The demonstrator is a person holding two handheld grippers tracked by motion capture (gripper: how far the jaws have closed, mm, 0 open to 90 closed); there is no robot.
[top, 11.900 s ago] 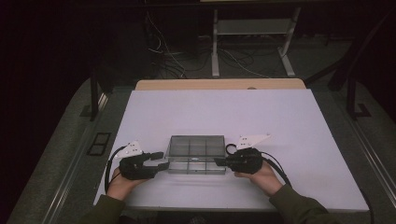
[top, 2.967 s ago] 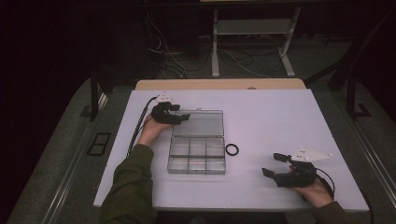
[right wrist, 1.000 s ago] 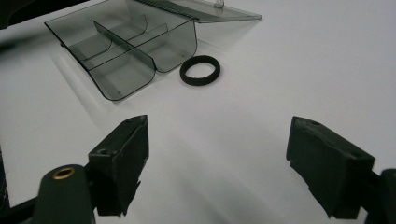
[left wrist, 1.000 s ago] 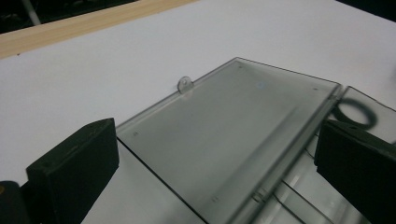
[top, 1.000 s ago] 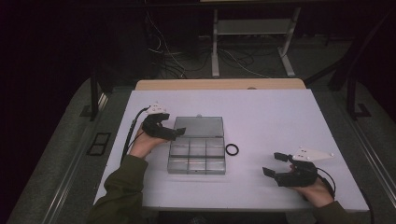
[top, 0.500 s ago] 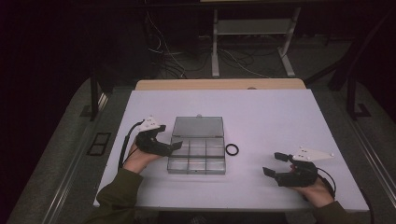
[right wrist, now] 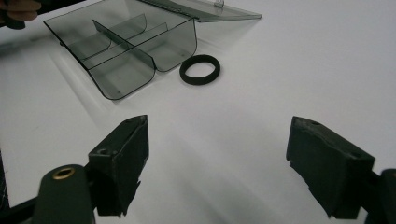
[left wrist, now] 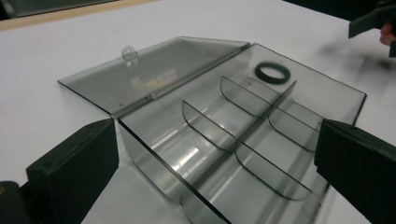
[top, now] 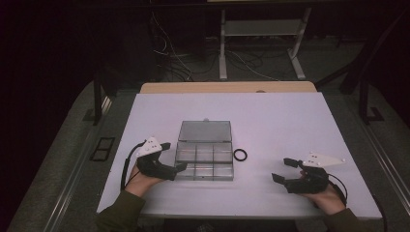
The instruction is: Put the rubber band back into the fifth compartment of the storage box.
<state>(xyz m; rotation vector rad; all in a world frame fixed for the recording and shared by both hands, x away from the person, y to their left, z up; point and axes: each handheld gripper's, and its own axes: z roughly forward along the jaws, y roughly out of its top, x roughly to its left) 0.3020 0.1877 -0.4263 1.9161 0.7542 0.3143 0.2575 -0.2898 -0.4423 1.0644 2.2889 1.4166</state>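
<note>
Clear smoky plastic compartment box (top: 205,162) seen on the white bench (top: 290,125), left of middle and toward the near edge, its hinged lid (top: 205,130) folded flat back toward the far edge, round tab at the lid's far rim. Inside, curved dividers, forming two rows of compartments, all bare. Small black rubber ring (top: 240,154) lying flat on the bench just beside the box's right wall, not touching it; seen through the clear wall in the left gripper view (left wrist: 272,72) and plainly in the right gripper view (right wrist: 200,69). Left gripper (top: 173,157) held low at the box's near left corner, fingers spread wide, one (left wrist: 74,163) outside the left wall and the other (left wrist: 359,161) toward the right side, the box's corner between them with nothing pinched. Right gripper (top: 285,170) held near the near right corner of the bench, well apart from box and ring, pointed across the bench toward them, fingers (right wrist: 122,149) wide apart over bare white surface, holding nothing. Grey three-cornered plate (top: 323,159) on top of the right gripper, cable trailing from each toward the near edge.
</note>
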